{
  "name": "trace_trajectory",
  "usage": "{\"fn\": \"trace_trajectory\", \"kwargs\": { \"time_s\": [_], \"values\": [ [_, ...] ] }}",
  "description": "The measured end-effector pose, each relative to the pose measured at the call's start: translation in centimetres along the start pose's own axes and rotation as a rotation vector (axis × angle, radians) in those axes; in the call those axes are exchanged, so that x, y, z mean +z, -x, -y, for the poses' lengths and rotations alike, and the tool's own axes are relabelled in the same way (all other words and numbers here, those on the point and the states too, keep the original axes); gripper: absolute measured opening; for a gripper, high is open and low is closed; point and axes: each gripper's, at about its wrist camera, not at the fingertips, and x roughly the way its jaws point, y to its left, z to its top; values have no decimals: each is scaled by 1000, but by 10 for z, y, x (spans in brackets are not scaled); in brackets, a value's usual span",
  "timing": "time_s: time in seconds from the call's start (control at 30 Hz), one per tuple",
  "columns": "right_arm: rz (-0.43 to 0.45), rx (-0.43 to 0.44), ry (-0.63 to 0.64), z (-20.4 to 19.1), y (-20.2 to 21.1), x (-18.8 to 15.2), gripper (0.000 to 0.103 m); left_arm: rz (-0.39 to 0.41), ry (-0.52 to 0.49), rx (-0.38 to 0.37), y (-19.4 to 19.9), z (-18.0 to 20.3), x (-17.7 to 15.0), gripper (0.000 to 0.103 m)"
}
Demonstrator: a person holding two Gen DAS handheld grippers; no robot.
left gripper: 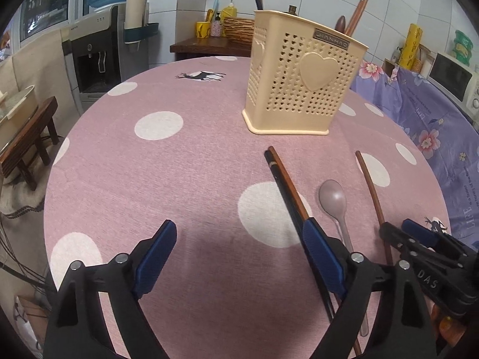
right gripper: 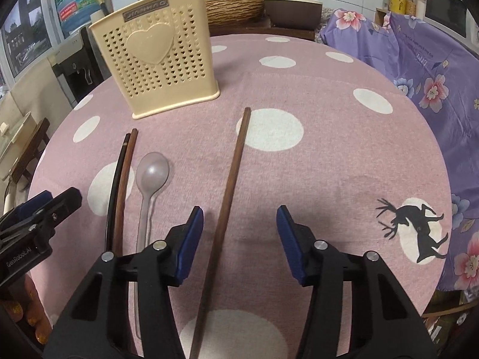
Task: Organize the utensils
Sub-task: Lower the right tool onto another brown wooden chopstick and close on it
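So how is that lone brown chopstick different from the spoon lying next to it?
The lone brown chopstick is dark wood, thin and straight from end to end; the spoon is pale, translucent plastic with a rounded bowl. The chopstick runs between the right gripper's open jaws; the spoon lies to their left. Both lie flat on the dotted pink tablecloth, pointing towards the cream utensil holder.

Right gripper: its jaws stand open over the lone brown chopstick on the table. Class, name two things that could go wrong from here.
1. The brown chopstick lies flat on the tablecloth nearer one finger of the right gripper, so closing may roll or skew it rather than grip it.
2. The left gripper, also open, sits close beside it over the paired chopsticks and spoon; the two could bump.
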Motion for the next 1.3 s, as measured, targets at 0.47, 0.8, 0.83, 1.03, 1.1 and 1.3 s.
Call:
{"fn": "trace_trajectory", "kwargs": {
  "time_s": [0.47,0.8,0.83,1.03,1.1,1.3],
  "values": [
    [7,-44,4,20,4,-6,34,-51,-83,12,-7,29,-18,73],
    [14,-38,8,21,6,-7,35,-53,-133,59,-10,45,-23,65],
    [13,-38,12,21,6,-7,35,-49,-142,66,-10,46,-24,63],
    [-10,-4,75,22,7,-7,31,-44,-151,59,-7,37,-23,40],
    [-26,32,88,26,8,-6,25,-47,-148,54,-6,31,-22,36],
    [-48,22,105,45,17,-4,23,-58,-105,24,-6,21,-19,36]
  ]
}}
